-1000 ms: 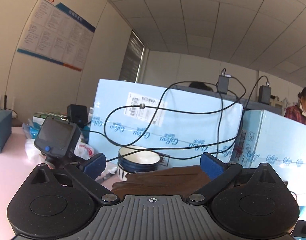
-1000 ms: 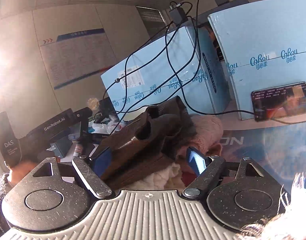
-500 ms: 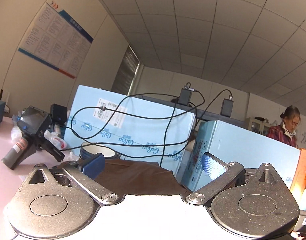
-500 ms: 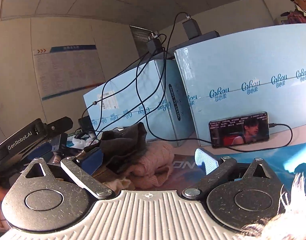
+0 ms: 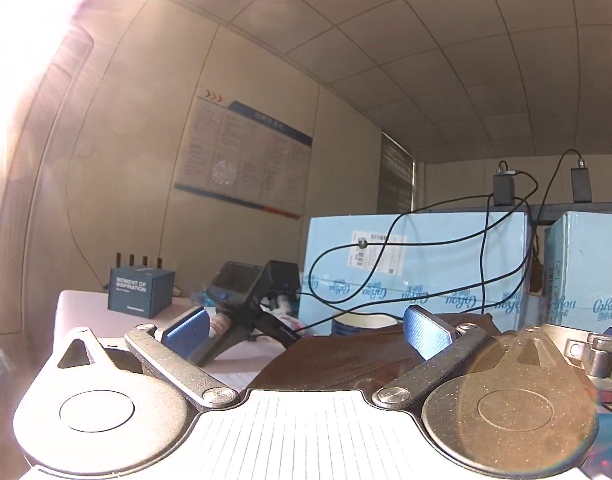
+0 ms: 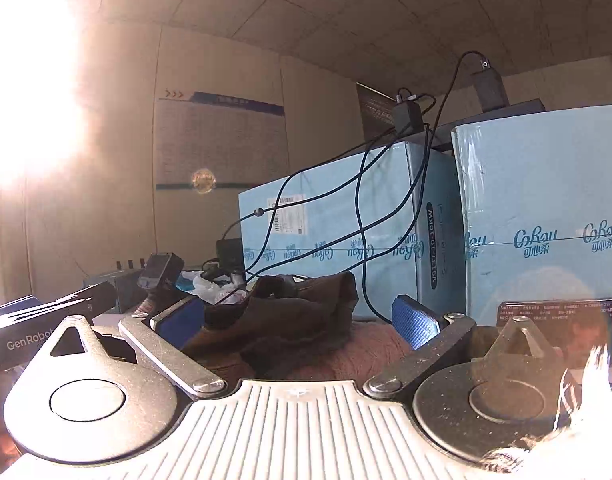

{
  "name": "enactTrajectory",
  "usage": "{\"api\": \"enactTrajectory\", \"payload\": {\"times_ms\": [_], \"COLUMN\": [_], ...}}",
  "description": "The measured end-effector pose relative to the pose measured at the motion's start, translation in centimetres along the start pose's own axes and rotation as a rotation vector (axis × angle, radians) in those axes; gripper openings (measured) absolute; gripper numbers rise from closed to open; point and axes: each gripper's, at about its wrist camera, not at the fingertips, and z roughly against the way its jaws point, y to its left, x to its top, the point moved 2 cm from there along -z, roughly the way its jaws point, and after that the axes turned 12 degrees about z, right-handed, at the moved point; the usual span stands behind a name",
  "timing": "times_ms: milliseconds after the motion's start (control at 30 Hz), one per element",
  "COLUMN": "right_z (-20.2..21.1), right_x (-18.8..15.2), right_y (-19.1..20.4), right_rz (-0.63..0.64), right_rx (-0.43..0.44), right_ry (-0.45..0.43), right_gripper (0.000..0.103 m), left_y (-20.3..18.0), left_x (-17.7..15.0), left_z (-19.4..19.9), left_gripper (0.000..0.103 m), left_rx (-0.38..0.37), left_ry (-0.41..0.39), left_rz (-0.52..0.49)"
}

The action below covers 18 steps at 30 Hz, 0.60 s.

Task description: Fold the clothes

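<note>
Both your grippers stood spread wide, gripping nothing.
Your right gripper (image 6: pixel 298 316) had just been opening before the brown garment (image 6: pixel 290 312); your left gripper (image 5: pixel 306 326) faced its fold, contact unclear.

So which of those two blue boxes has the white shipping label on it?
The left box: a white barcode label sits on its front. The right box shows only printed logos.

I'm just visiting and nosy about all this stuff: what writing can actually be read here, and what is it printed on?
"MOMENT OF INSPIRATION": dark blue box on the table.
"CoRou": light blue cartons, repeated along their sides.
"GenRobot", last letter cut off: black device at the left edge.
Wall poster, shipping label and phone screen: too small or blurred to read.
</note>
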Motion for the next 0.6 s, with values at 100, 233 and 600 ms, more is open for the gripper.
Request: {"api": "enactTrajectory", "payload": {"times_ms": [100,233,600], "right_z": [0.7,0.8,1.5], "right_x": [-0.4,-0.8,-0.7], "right_y": [-0.4,-0.7,-0.6], "right_rz": [0.056,0.064,0.079], "right_rx": [-0.026,-0.035,-0.069], "right_ry": [-0.025,-0.005,-0.026], "right_gripper": [0.103,0.103,0.103], "left_y": [-0.6,-1.3,-1.2], "left_x": [-0.3,-0.7,-0.6], "left_z": [0.2,0.5,1.4], "left_gripper": [0.103,0.103,0.103], "left_rx": [-0.033,-0.021,-0.009], "left_ry": [0.013,0.008,-0.043], "left_rz": [0.002,-0.036,-0.024]}}
